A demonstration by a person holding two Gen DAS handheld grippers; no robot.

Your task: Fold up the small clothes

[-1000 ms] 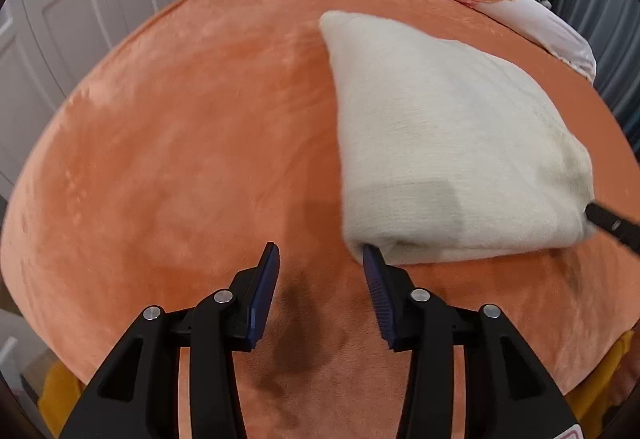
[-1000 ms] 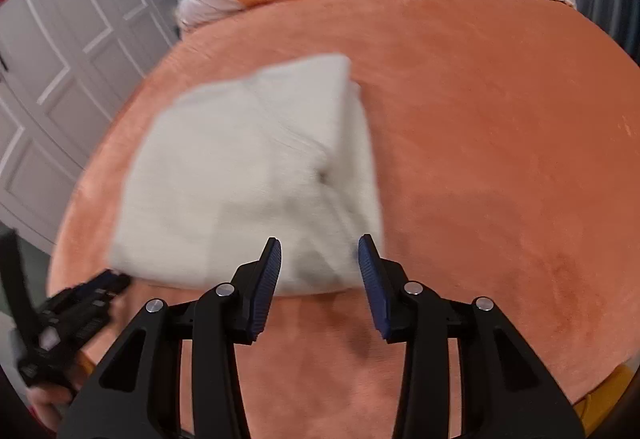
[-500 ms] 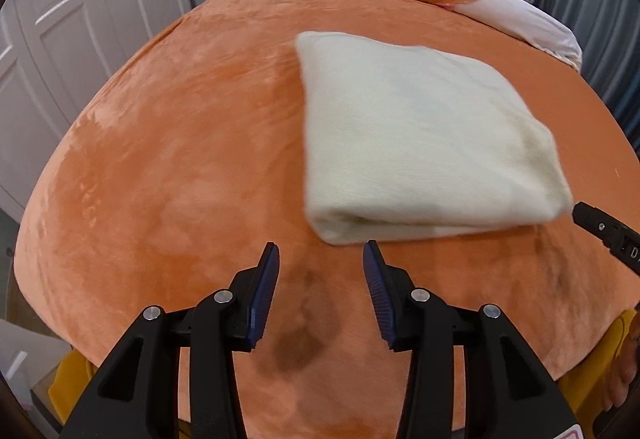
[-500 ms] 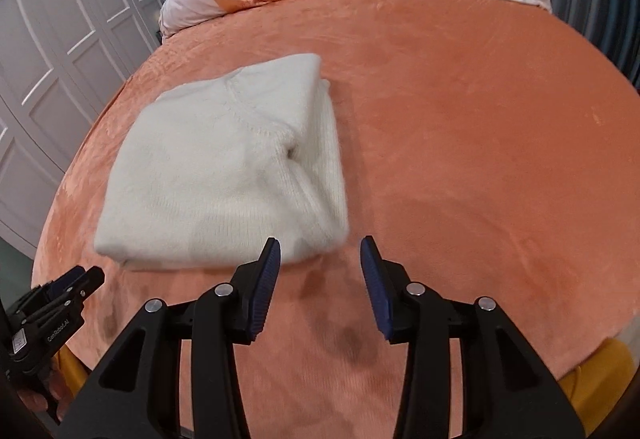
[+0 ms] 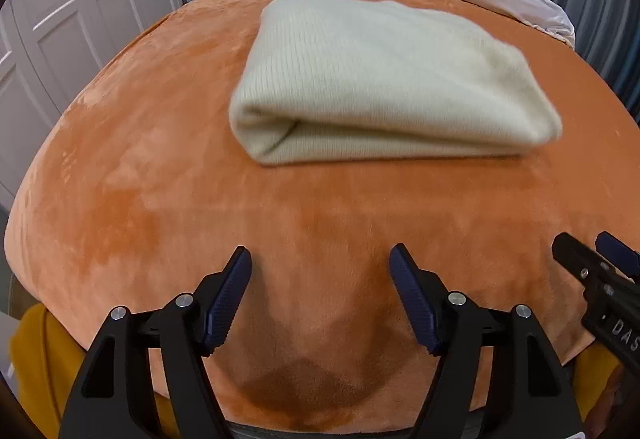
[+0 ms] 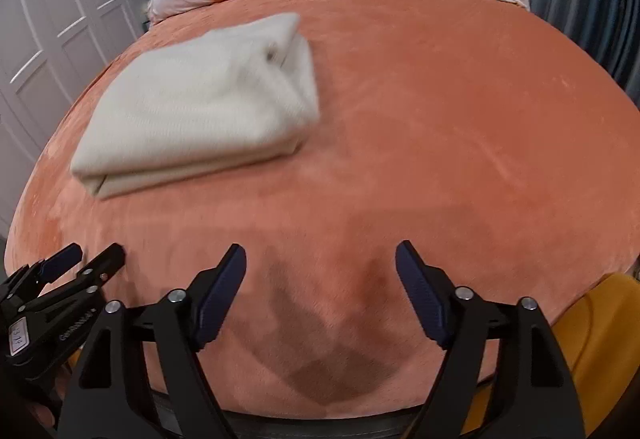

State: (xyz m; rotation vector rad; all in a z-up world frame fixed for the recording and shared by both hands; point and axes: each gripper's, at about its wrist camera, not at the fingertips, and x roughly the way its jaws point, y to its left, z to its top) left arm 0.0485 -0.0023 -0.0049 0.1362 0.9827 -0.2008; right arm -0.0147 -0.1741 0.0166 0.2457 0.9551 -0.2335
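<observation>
Left wrist view: folded sweater (image 5: 384,79) lay mid-bed, straight ahead of left gripper (image 5: 320,299); both grippers' jaws apart, empty; right gripper (image 6: 320,299) farther off.

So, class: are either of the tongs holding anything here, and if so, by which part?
Nothing is held. The left tongs and right tongs are open over the orange plush bedspread, apart from the folded cream knitted garment.
</observation>
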